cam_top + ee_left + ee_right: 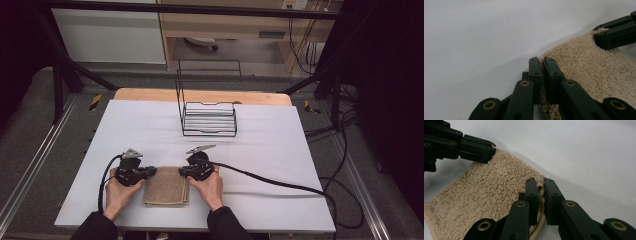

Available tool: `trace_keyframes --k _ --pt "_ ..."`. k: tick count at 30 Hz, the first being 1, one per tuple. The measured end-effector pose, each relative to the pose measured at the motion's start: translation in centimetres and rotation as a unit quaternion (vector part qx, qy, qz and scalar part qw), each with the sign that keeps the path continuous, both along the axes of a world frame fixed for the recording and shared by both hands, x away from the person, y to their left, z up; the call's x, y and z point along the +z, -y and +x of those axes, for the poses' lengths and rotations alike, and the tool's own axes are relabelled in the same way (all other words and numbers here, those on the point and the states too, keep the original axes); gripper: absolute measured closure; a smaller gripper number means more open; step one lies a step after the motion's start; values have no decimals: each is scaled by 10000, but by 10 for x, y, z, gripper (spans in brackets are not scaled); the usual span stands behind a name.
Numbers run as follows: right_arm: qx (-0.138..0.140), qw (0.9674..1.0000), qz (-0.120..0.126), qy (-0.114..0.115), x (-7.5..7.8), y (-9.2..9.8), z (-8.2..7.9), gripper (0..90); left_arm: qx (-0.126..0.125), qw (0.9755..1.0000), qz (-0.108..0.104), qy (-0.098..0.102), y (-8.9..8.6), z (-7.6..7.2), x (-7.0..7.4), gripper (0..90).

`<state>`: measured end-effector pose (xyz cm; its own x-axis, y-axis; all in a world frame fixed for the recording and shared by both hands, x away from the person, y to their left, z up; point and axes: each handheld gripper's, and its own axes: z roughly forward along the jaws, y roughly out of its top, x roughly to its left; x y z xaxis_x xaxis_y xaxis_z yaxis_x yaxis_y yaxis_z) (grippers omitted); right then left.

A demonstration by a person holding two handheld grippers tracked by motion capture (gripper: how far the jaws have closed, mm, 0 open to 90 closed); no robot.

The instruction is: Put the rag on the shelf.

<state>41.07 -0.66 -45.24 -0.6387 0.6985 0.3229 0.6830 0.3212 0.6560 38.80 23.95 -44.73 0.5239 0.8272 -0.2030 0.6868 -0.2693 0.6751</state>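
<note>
A folded beige towel [166,186] lies on the white table [145,130] near its front edge. My left gripper [151,171] is shut on the towel's far left corner, and in the left gripper view the terry cloth [584,67] is pinched between the two jaws of that gripper [542,60]. My right gripper [183,171] is shut on the far right corner, with the towel's [491,187] edge squeezed between its jaws [540,181]. Each gripper view also shows the other gripper [597,32] [492,151] biting the opposite corner. Both corners are raised slightly off the table.
A black wire rack [209,120] stands at the back middle of the table. A wooden board [200,95] edges the far side. The right gripper's thick black cable [280,184] runs across the table to the right edge. The person's hands [212,187] rest near the front.
</note>
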Motion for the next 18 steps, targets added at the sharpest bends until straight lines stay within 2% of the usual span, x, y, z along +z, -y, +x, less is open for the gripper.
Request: trace_keyframes --k 3,7,14,18 --pt "-1 10000 16 49 1 0 -1 831 -1 10000 -73 47 -2 -1 1 852" --pt "-1 9998 115 183 5 3 -4 831 -8 9993 -260 277 -5 -7 9 854" --pt "49 9985 309 451 19 7 -13 833 -24 9977 -338 594 -7 -17 21 854" --pt "75 9975 392 582 27 9 -17 834 -29 9967 -429 688 -9 -21 27 855"
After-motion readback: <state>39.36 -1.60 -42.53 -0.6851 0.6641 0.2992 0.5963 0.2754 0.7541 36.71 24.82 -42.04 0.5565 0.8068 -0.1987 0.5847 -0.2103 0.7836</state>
